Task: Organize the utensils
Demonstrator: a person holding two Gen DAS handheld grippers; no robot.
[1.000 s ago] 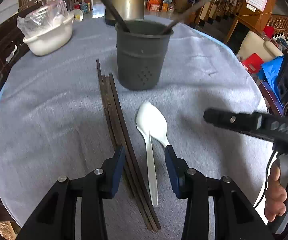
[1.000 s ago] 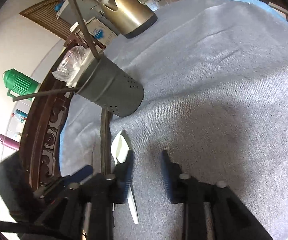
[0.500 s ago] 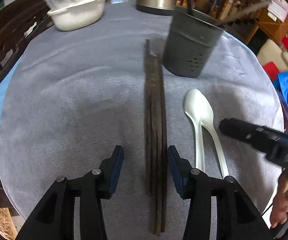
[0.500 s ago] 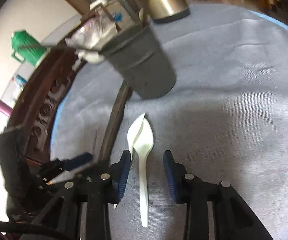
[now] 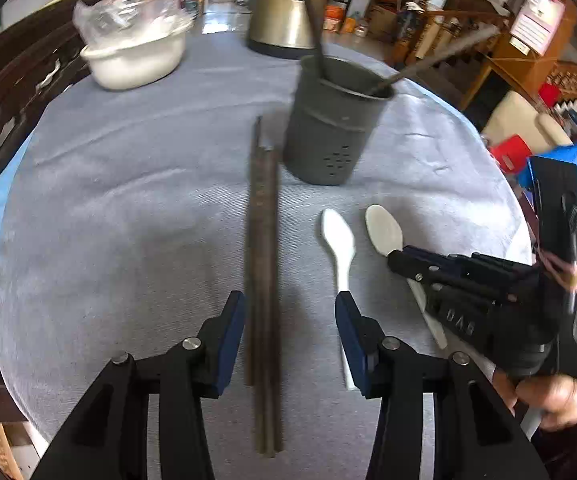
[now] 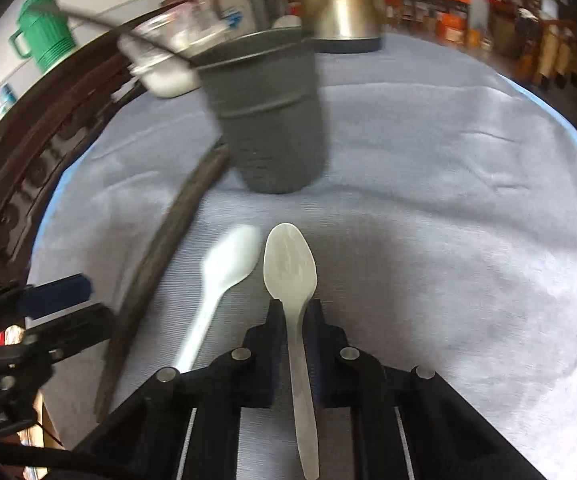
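A dark grey utensil holder [image 5: 334, 120] [image 6: 266, 120] stands on the grey tablecloth with two dark chopsticks leaning in it. A bundle of dark chopsticks [image 5: 263, 260] [image 6: 156, 264] lies flat left of it. My left gripper [image 5: 290, 320] is open, its jaws either side of the bundle's near end. My right gripper [image 6: 294, 316] is shut on the handle of a white spoon [image 6: 290, 264] [image 5: 384, 230]. A second white spoon [image 5: 338, 240] [image 6: 230, 264] lies on the cloth between the bundle and the held one.
A metal kettle [image 5: 284, 4] [image 6: 344, 4] stands behind the holder. A white bowl covered with plastic film [image 5: 136, 48] sits at the back left. The carved wooden table rim [image 6: 28, 152] and a green jug [image 6: 44, 36] are at the left.
My right gripper has closed on one white spoon and drawn it apart from the other. My left gripper has shifted so the chopstick bundle lies between its open jaws.
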